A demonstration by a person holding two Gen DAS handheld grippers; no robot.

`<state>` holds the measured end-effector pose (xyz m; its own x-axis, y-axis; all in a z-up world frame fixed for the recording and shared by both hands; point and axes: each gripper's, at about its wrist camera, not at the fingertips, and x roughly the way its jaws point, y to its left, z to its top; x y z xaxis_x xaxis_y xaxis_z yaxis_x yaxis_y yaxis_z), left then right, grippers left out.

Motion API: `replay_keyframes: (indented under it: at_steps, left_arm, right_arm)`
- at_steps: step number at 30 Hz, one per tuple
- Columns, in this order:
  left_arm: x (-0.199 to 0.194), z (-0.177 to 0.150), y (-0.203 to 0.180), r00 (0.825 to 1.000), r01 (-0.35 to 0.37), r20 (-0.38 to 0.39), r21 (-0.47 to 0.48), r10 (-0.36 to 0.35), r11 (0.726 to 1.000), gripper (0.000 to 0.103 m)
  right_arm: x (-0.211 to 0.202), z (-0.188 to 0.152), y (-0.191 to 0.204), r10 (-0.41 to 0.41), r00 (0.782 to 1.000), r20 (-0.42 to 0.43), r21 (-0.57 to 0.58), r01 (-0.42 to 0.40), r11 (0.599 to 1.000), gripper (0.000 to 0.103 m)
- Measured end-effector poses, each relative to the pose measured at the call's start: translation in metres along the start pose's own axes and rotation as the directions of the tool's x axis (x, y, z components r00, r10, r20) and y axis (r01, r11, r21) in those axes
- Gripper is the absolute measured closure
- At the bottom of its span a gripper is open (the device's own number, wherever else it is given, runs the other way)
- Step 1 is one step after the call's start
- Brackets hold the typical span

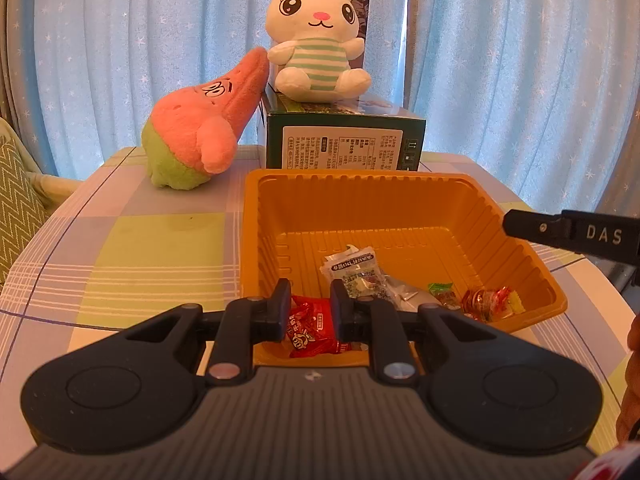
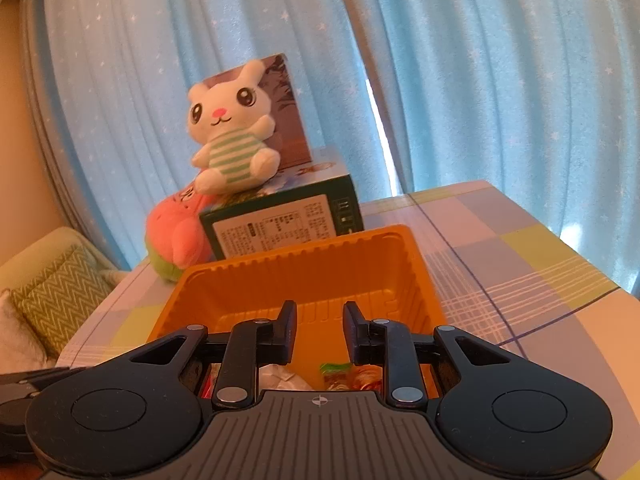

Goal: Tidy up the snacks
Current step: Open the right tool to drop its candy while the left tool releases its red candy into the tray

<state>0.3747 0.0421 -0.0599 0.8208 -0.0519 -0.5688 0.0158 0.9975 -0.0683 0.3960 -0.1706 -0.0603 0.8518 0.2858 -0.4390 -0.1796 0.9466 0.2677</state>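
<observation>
An orange plastic tray (image 1: 400,208) stands on the checked tablecloth and holds several wrapped snacks: a red packet (image 1: 310,330), a white-and-green packet (image 1: 358,270), a green candy (image 1: 444,294) and a red-and-yellow candy (image 1: 490,300). My left gripper (image 1: 310,298) is open over the tray's near edge, its fingers either side of the red packet without gripping it. My right gripper (image 2: 320,320) is open and empty above the tray (image 2: 320,264); its finger (image 1: 568,232) shows at the right of the left wrist view. Snacks (image 2: 344,374) show below the right gripper's fingers.
A dark green box (image 1: 344,136) stands behind the tray with a white striped plush (image 1: 316,40) on it. A pink and green plush (image 1: 204,120) leans against the box. Blue curtains hang behind. A sofa with a zigzag cushion (image 2: 64,300) is at the left.
</observation>
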Motion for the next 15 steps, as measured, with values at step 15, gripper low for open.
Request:
replay_keyframes:
  at_steps: [15]
  left_arm:
    - [-0.002, 0.0, -0.001, 1.0, 0.002, 0.003, 0.004, -0.002, 1.0, 0.084]
  right_arm:
    - [-0.01, 0.008, -0.024, -0.087, 0.996, 0.037, 0.064, 0.084, 0.994, 0.077]
